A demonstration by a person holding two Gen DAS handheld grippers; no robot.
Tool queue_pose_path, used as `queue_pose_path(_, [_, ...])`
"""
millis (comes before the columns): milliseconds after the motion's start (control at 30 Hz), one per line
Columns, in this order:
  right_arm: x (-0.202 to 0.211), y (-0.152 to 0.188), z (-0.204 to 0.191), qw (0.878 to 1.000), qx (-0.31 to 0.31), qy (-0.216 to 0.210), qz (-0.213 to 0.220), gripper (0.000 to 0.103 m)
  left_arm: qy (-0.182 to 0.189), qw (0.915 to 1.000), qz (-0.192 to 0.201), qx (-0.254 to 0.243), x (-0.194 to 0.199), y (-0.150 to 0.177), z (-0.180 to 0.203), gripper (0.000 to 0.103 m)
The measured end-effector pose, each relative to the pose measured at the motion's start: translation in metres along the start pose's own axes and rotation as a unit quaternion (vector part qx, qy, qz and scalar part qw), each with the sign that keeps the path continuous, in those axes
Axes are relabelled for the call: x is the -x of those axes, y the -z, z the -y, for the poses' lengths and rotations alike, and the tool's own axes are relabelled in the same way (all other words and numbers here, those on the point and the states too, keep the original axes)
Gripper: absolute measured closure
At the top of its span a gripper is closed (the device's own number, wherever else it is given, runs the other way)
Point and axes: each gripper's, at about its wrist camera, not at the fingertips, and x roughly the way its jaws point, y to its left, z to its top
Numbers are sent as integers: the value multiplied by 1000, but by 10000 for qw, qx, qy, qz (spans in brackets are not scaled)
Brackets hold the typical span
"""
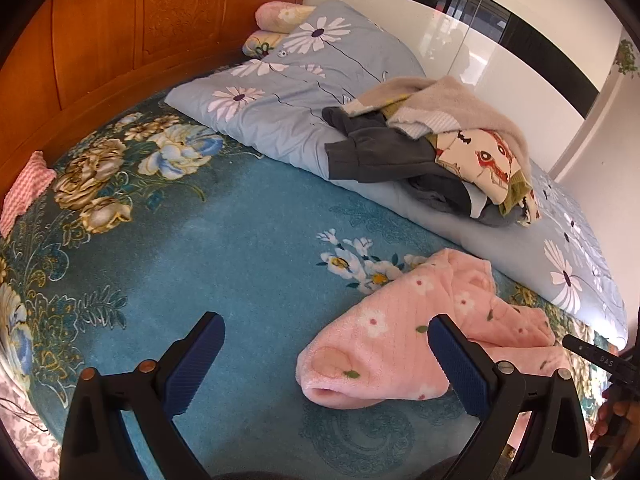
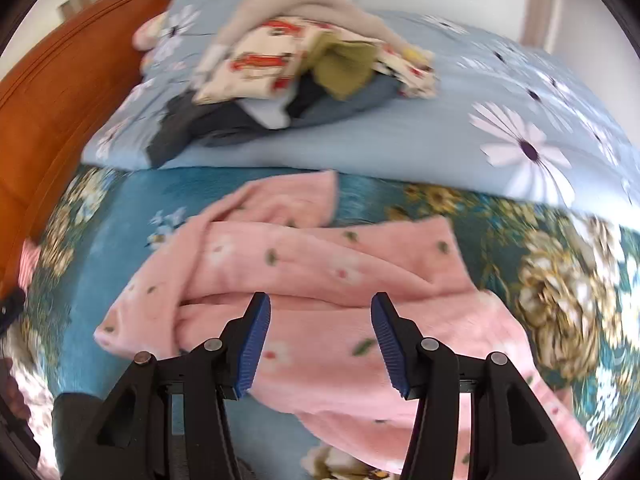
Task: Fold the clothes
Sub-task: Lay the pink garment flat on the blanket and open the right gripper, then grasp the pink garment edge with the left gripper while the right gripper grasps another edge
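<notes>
We hold both grippers spread wide and empty — our left gripper beside the pink fleece garment, our right gripper above it — crumpled on the teal floral bedspread.

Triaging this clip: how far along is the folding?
Early. Nothing visibly folded. Pink floral garment lies crumpled on the teal bedspread; left gripper and right gripper are open, holding nothing. The clothes pile on the blue quilt remains.
</notes>
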Motion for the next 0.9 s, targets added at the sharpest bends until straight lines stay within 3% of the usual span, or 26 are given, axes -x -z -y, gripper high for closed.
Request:
queue_pose_path(133, [-14,24,55,9961,-695,419,-349,49,334,9978,-414,-405,-48,-12,40,0])
queue_pose_path(267, [-16,56,73,9915,-1143,340,-524,49,463,9910,-868,-913,-97,-14,93,0])
queue_pose_path(400, [-17,77,79,9883,-1319,326,-690,49,167,9811,-1167,-1535,-132,2,138,3])
queue_pose_path(467, [-12,79,83,9879,-1348,341,-685,49,-44,9771,-1259,-1715,-142,11,146,16])
queue_pose_path(500, [-10,81,84,9878,-1362,349,-674,49,-98,9768,-1295,-1702,-145,14,144,23])
queue_pose_path(567, [-6,81,87,9880,-1359,355,-649,49,-62,9813,-1282,-1432,-145,12,128,56])
queue_pose_path(667, [-4,77,88,9883,-1343,329,-638,49,62,9900,-1158,-799,-139,-3,92,89])
queue_pose_path(800, [-6,72,83,9896,-1317,178,-559,49,-176,9981,-569,-135,-111,-33,30,93])
queue_pose_path(900, [-7,67,78,9909,-1249,74,-493,49,-497,9977,-167,428,-85,-50,-25,96])
